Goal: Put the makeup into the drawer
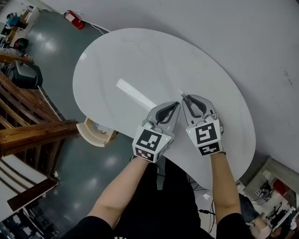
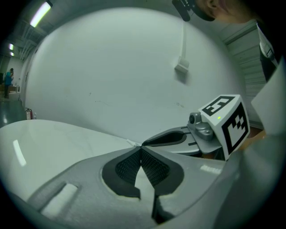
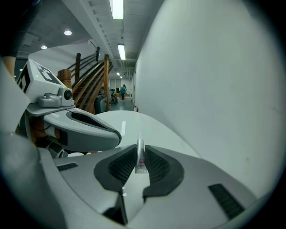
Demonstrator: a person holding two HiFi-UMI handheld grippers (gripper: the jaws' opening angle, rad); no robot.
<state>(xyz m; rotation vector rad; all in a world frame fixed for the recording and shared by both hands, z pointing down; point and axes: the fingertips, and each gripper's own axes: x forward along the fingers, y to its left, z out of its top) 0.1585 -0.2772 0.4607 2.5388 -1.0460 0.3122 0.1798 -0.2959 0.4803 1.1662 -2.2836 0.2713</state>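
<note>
Fingers (image 3: pixel 157 166) of right gripper (image 3: pixel 140 150) pinch a small makeup tube (image 3: pixel 140 163).

Bright, even overhead light is filling every view, with strip lights (image 3: pixel 117 9) glowing on the ceiling, a white glare streak (image 1: pixel 135 94) sitting on the glossy table (image 1: pixel 107 60) and soft spots bouncing off the floor (image 1: pixel 51 60); shadows are barely showing. Both gripper views are bending hard at the edges and fading into black corners. The close-up tube (image 3: pixel 140 157) pinched in the right gripper (image 3: pixel 140 147) is looking slightly soft.
</note>
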